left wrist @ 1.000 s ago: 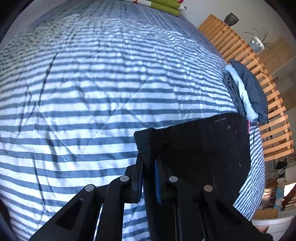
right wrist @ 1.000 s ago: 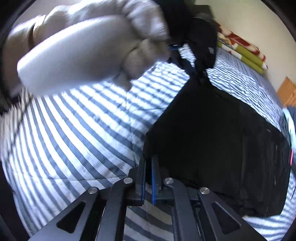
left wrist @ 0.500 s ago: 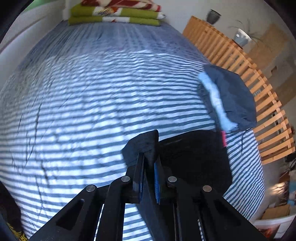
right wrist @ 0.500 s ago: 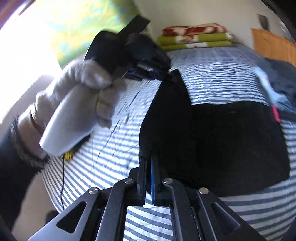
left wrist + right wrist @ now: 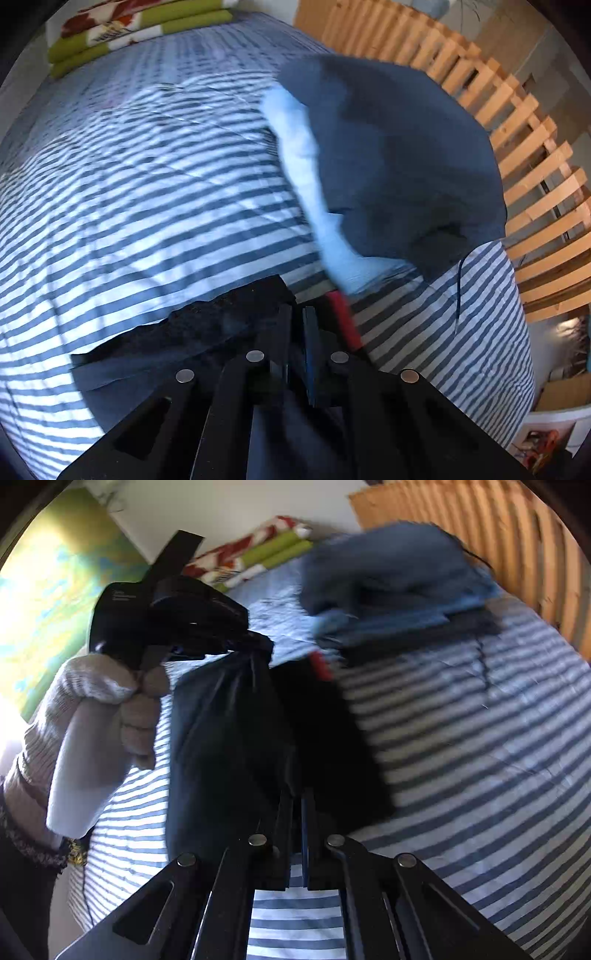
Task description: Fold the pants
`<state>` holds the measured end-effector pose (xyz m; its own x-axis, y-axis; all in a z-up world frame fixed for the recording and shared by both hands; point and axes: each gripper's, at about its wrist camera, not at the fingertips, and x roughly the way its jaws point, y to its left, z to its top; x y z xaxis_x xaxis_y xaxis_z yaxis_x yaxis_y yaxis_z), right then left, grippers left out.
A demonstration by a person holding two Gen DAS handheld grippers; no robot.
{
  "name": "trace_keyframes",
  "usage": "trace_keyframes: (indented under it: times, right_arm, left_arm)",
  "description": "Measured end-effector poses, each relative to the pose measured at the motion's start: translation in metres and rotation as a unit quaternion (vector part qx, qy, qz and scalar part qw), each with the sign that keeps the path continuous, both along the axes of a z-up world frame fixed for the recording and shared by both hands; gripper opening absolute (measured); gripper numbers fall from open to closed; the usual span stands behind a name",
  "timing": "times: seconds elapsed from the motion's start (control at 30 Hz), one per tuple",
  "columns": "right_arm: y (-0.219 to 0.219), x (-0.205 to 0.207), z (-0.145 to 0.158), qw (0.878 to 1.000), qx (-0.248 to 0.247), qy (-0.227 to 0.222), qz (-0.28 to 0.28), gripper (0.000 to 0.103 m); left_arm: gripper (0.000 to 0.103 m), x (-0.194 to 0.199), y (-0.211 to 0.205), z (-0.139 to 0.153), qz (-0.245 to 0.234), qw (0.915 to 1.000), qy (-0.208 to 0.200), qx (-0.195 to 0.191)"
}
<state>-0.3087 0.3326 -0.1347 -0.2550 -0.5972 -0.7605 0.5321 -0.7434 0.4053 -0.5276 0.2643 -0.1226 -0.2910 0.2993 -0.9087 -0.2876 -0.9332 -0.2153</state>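
Black pants (image 5: 221, 325) hang doubled over the striped bed cover (image 5: 147, 184), a red tag (image 5: 345, 321) at their edge. My left gripper (image 5: 295, 325) pinches one corner of the black cloth, its jaws still closing on it. The right wrist view shows that left gripper (image 5: 266, 642), held by a white-gloved hand (image 5: 103, 701), lifting the pants (image 5: 229, 738) in a bunched drape. My right gripper (image 5: 297, 805) is shut on the pants' near edge. Both grippers are close to a pile of folded blue clothes (image 5: 388, 155).
The pile of dark and light blue clothes (image 5: 388, 583) sits by a wooden slatted frame (image 5: 517, 129) along the bed's right side. Folded green and red blankets (image 5: 129, 29) lie at the head of the bed. A boldly coloured picture (image 5: 55, 590) hangs on the left wall.
Both grippers have carried the pants' edge across the bed toward the blue clothes pile. The flat black cloth is now lifted and doubled over, and the pile looks much nearer.
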Motion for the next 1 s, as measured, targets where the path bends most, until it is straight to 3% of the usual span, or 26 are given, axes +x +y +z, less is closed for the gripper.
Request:
trace_keyframes:
  times: [0.2, 0.27, 0.3, 0.33, 0.37, 0.53, 0.7, 0.77, 0.87, 1.0]
  right_arm:
    - [0.026, -0.015, -0.027, 0.999, 0.024, -0.015, -0.025, 0.003]
    - [0.026, -0.018, -0.036, 0.999, 0.028, -0.024, -0.024, 0.003]
    - [0.026, -0.017, -0.038, 0.999, 0.033, -0.023, -0.024, 0.003]
    - [0.025, -0.017, -0.041, 0.999, 0.037, -0.023, -0.016, 0.003]
    - [0.024, -0.017, -0.042, 0.999, 0.042, -0.022, -0.017, 0.003]
    - [0.023, -0.015, -0.044, 0.998, 0.063, -0.011, -0.017, 0.003]
    - [0.024, -0.007, -0.043, 0.997, 0.081, -0.002, 0.013, 0.008]
    - [0.033, -0.013, -0.035, 0.998, 0.064, -0.004, 0.007, 0.009]
    - [0.037, -0.022, -0.012, 0.999, 0.046, 0.022, -0.007, 0.01]
    - [0.0, -0.027, 0.007, 0.996, 0.047, 0.049, 0.058, 0.01]
  left_arm:
    - [0.009, 0.0, 0.027, -0.021, -0.012, 0.9994, -0.012, 0.028]
    - [0.019, 0.0, 0.027, -0.019, -0.024, 0.998, -0.031, 0.049]
    - [0.03, 0.002, 0.025, -0.013, -0.027, 0.9973, -0.037, 0.057]
    - [0.041, 0.005, 0.02, -0.006, -0.026, 0.9972, -0.032, 0.062]
    - [0.046, 0.01, 0.013, 0.007, -0.034, 0.9971, -0.02, 0.066]
    - [0.051, 0.05, -0.05, 0.05, -0.021, 0.9956, 0.046, 0.078]
    - [0.05, 0.108, -0.096, 0.006, -0.017, 0.9954, 0.008, 0.094]
    - [0.049, 0.123, -0.105, -0.018, -0.008, 0.9947, 0.001, 0.102]
    - [0.049, 0.123, -0.1, -0.044, -0.004, 0.994, 0.009, 0.108]
    - [0.049, 0.108, -0.092, -0.071, -0.005, 0.9952, 0.007, 0.098]
